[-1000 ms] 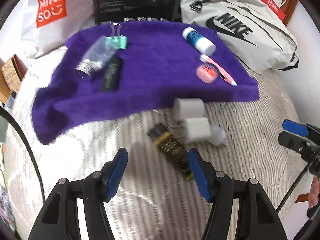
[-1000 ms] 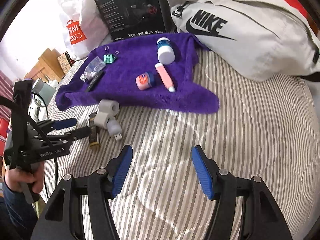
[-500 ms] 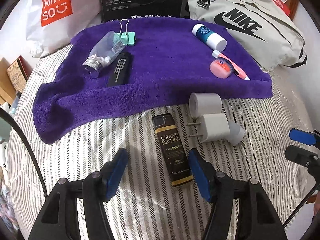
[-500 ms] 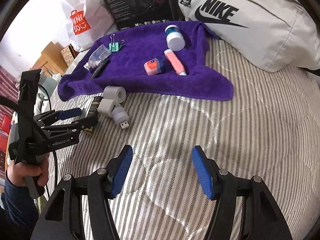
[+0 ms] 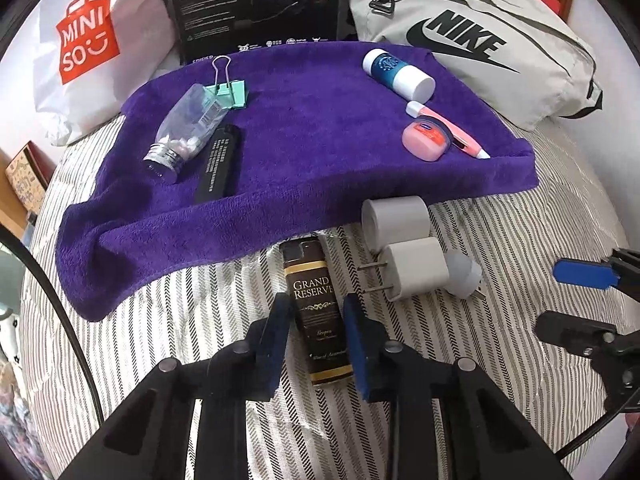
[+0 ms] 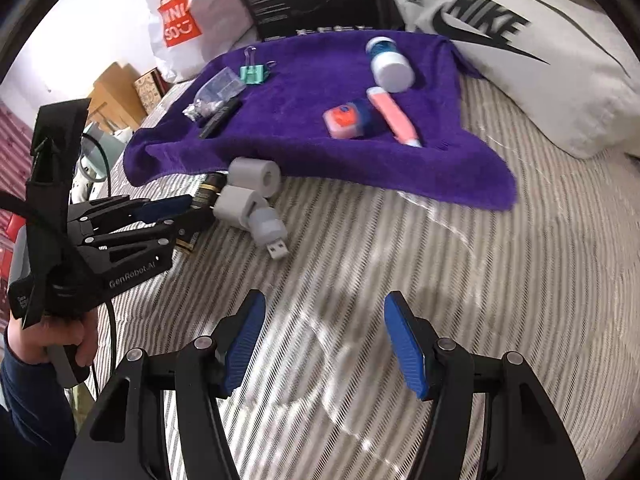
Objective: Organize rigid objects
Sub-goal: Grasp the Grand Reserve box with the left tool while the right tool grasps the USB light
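Lying flat on the striped bedding [image 5: 520, 240] just off the purple towel [image 5: 320, 128]: Grand Reserve lighter [image 5: 318, 312], long axis running 12 to 6, cap toward 12. Straddling it lengthwise for a side pinch, left gripper [image 5: 316, 344] narrowing, contact unclear. Idling wide at 3, right gripper [image 6: 324, 344].

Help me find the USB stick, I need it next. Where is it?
In the right wrist view the USB stick lies on the striped bedding, off the purple towel, touching the white charger plug.
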Motion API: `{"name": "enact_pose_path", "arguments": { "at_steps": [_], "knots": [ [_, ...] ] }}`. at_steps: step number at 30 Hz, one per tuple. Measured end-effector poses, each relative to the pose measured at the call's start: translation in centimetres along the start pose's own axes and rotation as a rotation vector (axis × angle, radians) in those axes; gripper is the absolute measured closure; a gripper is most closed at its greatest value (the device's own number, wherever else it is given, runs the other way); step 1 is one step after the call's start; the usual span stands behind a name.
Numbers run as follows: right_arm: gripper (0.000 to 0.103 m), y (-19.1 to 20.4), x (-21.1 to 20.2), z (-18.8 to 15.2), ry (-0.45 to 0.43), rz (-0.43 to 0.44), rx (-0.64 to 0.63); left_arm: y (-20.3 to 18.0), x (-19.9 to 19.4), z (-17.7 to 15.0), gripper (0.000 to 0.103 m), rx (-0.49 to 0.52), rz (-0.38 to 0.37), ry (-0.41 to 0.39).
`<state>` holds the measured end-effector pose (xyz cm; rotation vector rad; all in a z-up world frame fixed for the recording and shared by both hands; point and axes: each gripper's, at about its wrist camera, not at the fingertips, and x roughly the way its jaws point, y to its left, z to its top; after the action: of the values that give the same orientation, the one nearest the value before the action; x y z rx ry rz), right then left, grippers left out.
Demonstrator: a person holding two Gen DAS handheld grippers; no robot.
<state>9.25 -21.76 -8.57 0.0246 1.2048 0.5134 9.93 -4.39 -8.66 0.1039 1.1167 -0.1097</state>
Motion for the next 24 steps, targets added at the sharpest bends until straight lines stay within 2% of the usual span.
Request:
{"name": "enact_pose_path", "arguments": {
  "at_steps": [2,11,15,19,22,24],
  "knots": [
    [0.042,0.6,0.6,0.5,0.002,0.004,-0.019,0.6,-0.2,-0.1,0.078,-0.005,-0.020,0.008],
    [0.043,3.1,2.9,2.5,-0.018,0.022,-0.135,4.5,-1.1,-0.9,0.078,-0.053,0.044,0.032],
    [0.065,3.7,4.2,3.1,-0.014,-0.009,-0.191,5.3,-1.2,-1.1,0.078,-0.074,0.029,0.029],
    [0.078,4.1,4.6,3.4,-0.026,-0.032,-0.240,5.5,-1.3,-1.2,0.078,-0.086,0.018,0.024],
    [0.079,4.3,4.6,3.3,-0.029,-0.040,-0.265,5.6,-1.3,-1.1,0.078,-0.088,0.016,0.021],
    [0.079,3.7,4.2,3.2,-0.019,-0.025,-0.235,5.6,-1.3,-1.2,0.079,-0.088,0.009,0.019]
  ]
}}
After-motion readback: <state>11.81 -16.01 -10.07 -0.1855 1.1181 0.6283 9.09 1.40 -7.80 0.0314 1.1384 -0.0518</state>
